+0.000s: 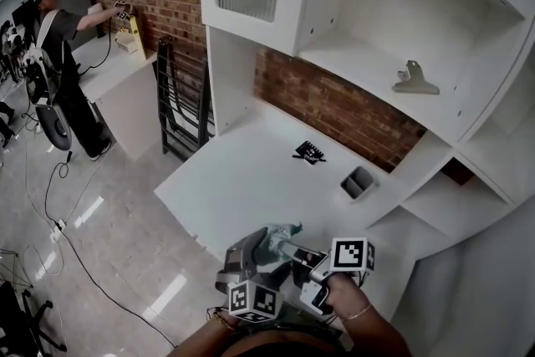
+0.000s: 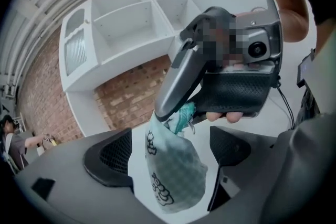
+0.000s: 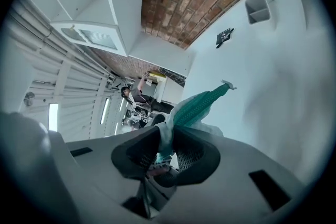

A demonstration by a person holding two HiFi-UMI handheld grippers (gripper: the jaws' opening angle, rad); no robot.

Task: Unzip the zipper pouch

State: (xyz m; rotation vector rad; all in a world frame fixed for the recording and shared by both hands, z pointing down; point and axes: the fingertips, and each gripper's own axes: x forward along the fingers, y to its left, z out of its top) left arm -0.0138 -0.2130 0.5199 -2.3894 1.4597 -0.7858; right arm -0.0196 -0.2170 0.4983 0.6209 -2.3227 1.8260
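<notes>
The zipper pouch [image 1: 282, 233] is pale checked cloth with small black prints and a teal zipper. In the left gripper view the pouch [image 2: 176, 173] hangs down between the two pads of my left gripper [image 2: 172, 152], with a gap on each side, so those jaws are open. My right gripper [image 2: 181, 113] pinches the pouch's top from above. In the right gripper view my right gripper [image 3: 167, 147] is shut on the cloth beside the zipper, whose teal band [image 3: 202, 102] runs out to a small pull tab [image 3: 227, 84]. Both grippers sit low in the head view, off the desk's near edge.
A white desk [image 1: 242, 180] with shelves above carries a small black item [image 1: 309, 152] and a grey cup [image 1: 358, 182]. A metal clip [image 1: 415, 79] lies on a shelf. A black rack [image 1: 180, 104] stands left of the desk. A person [image 1: 63, 54] stands far left.
</notes>
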